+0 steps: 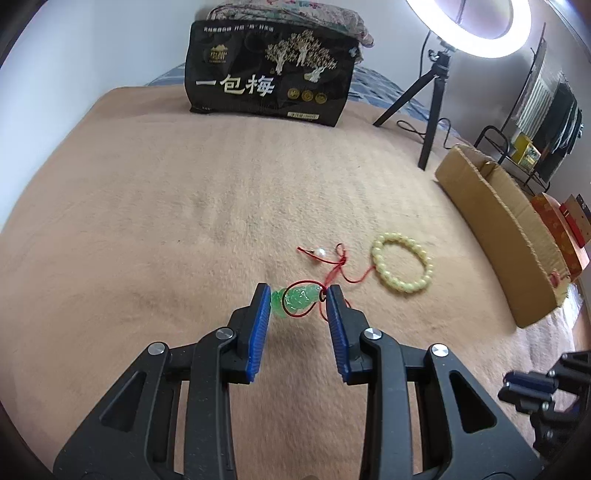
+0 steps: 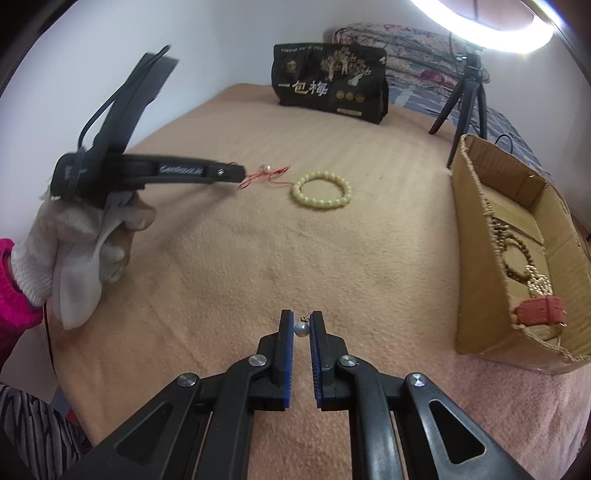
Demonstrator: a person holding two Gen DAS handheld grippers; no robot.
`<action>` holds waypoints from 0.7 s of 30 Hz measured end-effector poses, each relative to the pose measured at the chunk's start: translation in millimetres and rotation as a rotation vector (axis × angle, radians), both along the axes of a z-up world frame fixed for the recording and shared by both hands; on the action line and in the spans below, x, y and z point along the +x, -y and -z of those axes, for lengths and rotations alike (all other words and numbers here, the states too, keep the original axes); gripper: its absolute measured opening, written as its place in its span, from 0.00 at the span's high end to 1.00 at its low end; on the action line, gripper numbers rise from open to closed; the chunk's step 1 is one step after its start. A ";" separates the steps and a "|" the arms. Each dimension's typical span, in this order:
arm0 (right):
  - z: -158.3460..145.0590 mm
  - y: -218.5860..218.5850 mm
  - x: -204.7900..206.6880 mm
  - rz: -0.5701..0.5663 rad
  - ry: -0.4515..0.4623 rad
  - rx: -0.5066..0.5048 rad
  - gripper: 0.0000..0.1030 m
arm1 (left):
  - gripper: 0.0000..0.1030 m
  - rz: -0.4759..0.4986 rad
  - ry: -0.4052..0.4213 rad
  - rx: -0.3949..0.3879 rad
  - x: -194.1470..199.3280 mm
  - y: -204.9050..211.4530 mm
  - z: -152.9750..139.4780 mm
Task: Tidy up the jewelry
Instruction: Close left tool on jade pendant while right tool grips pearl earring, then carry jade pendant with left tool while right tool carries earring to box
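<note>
Pearl earring (image 2: 300,329) sits pinched between the blue pads of the right hand-held gripper (image 2: 300,325), whose jaws are nearly closed on it just above the blanket (image 2: 258,240), its small hook poking up past the fingertips. The left hand-held gripper (image 1: 298,301), held in a gloved hand (image 2: 85,236), is part open with its pads against the two ends of a green pendant (image 1: 293,301); it seems held, though whether it is off the blanket I cannot tell. The pendant's red cord (image 1: 340,267) trails away over the blanket to a white bead (image 1: 320,253). Just beyond lies a pale bracelet (image 1: 402,267), untouched, its edge meeting the cord. To the right stands a cardboard box (image 2: 480,266), already holding several beaded strings and a red strap. Judging by this, the job is well underway: some pieces are boxed, two are in the grippers and need carrying over, and the bracelet remains. Farther back a black bag (image 1: 269,77) and a ring light (image 1: 469,29) stand on the bed.
</note>
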State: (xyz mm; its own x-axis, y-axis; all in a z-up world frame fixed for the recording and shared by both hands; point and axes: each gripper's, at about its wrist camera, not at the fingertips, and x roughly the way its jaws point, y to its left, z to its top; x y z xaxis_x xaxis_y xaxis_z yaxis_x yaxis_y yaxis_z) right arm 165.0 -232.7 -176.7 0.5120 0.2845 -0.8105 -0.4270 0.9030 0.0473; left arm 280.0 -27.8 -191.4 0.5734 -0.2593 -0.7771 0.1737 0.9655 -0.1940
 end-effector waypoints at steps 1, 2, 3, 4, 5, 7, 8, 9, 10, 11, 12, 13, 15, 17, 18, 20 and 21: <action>-1.8 1.4 -1.2 0.003 0.004 0.002 0.94 | 0.70 0.004 0.008 -0.003 -4.0 -0.5 -5.2; -4.2 3.6 -3.1 0.007 0.009 0.005 0.94 | 0.70 0.005 0.015 -0.005 -7.1 -1.2 -9.4; -6.6 5.9 -5.1 0.012 0.015 0.006 0.94 | 0.70 0.007 0.024 -0.006 -10.3 -1.8 -14.5; -8.5 8.1 -6.8 0.017 0.019 0.009 0.94 | 0.70 0.008 0.031 -0.008 -12.7 -2.5 -18.7; -10.5 10.5 -8.4 0.023 0.023 0.013 0.94 | 0.70 0.008 0.039 -0.011 -15.6 -3.3 -24.1; -14.6 14.5 -11.1 0.032 0.031 0.015 0.94 | 0.70 0.008 0.055 -0.019 -20.4 -5.1 -34.5; -17.3 17.1 -12.2 0.039 0.036 0.017 0.94 | 0.70 0.009 0.063 -0.020 -21.9 -5.4 -38.9; -19.4 19.3 -13.4 0.043 0.040 0.018 0.94 | 0.70 0.010 0.069 -0.021 -23.3 -5.3 -42.7; -22.4 22.4 -14.4 0.049 0.045 0.020 0.94 | 0.71 0.013 0.078 -0.022 -25.2 -4.5 -48.0; -25.7 25.8 -15.3 0.056 0.052 0.022 0.94 | 0.70 0.015 0.083 -0.022 -26.5 -3.9 -51.4; -28.8 29.2 -16.2 0.063 0.059 0.024 0.94 | 0.70 0.016 0.089 -0.024 -28.1 -3.2 -54.9; -30.7 31.8 -16.9 0.069 0.064 0.026 0.94 | 0.71 0.017 0.095 -0.028 -29.7 -2.6 -58.9; -37.0 39.0 -19.4 0.083 0.078 0.032 0.94 | 0.71 0.020 0.107 -0.037 -31.4 -1.2 -66.2; -41.6 45.3 -22.7 0.097 0.086 0.038 0.94 | 0.71 0.027 0.122 -0.041 -33.0 0.7 -74.7; -43.5 47.8 -24.3 0.102 0.089 0.039 0.94 | 0.71 0.029 0.129 -0.043 -34.0 1.7 -78.8; -47.6 54.3 -27.3 0.115 0.098 0.041 0.94 | 0.71 0.035 0.145 -0.046 -36.0 4.1 -87.9; -49.6 57.5 -28.8 0.121 0.101 0.041 0.94 | 0.71 0.038 0.153 -0.050 -36.5 5.3 -92.9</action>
State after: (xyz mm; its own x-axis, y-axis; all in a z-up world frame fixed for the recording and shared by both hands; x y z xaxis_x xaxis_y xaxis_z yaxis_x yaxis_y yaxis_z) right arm 136.3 -290.1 -127.1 0.6225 0.2475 -0.7424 -0.3197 0.9463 0.0475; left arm 243.4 -33.0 -98.5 0.6731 -0.3194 -0.6670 0.2416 0.9474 -0.2098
